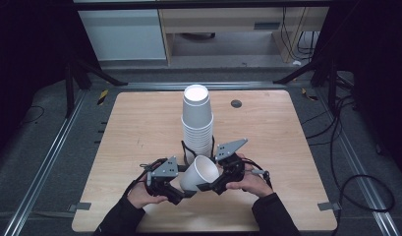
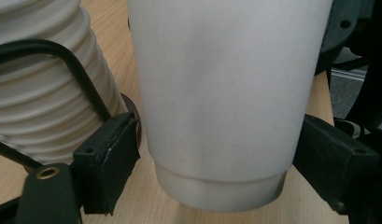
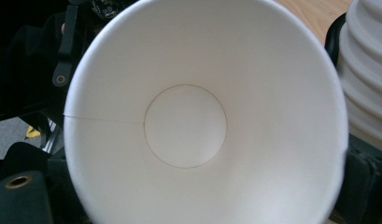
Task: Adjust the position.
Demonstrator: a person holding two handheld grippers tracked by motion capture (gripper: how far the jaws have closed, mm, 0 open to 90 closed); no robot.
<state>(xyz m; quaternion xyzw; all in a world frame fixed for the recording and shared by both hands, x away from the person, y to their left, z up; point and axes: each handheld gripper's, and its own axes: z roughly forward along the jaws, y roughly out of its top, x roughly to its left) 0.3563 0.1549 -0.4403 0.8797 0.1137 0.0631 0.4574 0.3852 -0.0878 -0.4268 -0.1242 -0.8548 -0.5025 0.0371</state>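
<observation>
We're looking down on a pale wooden table (image 1: 139, 128) with rounded corners, and the landmark is the tall stack of white cups (image 1: 197, 123) standing in a black wire holder (image 1: 185, 147) near the middle. Just in front of that stack, on the person's side, a single white paper cup (image 1: 200, 172) sits tilted, its mouth turned up and toward the right gripper (image 1: 213, 186). The left gripper (image 1: 184, 189) comes in from the stack's near left; in the left gripper view its two black pads (image 2: 109, 161) sit against the cup's (image 2: 226, 102) lower wall on either side, pinching it just above the base. The right gripper view stares straight into the cup's open mouth (image 3: 202, 121); we cannot tell whether its jaws are spread or pressing on the rim. Beyond the stack, toward the far right corner, we see a small dark round cap (image 1: 236, 103) set in the tabletop. Around the table there's grey floor (image 1: 51, 147), metal rails (image 1: 46, 162) along both sides, black cables (image 1: 365, 182) looping off to the right, and light cabinets (image 1: 125, 29) at the back.
</observation>
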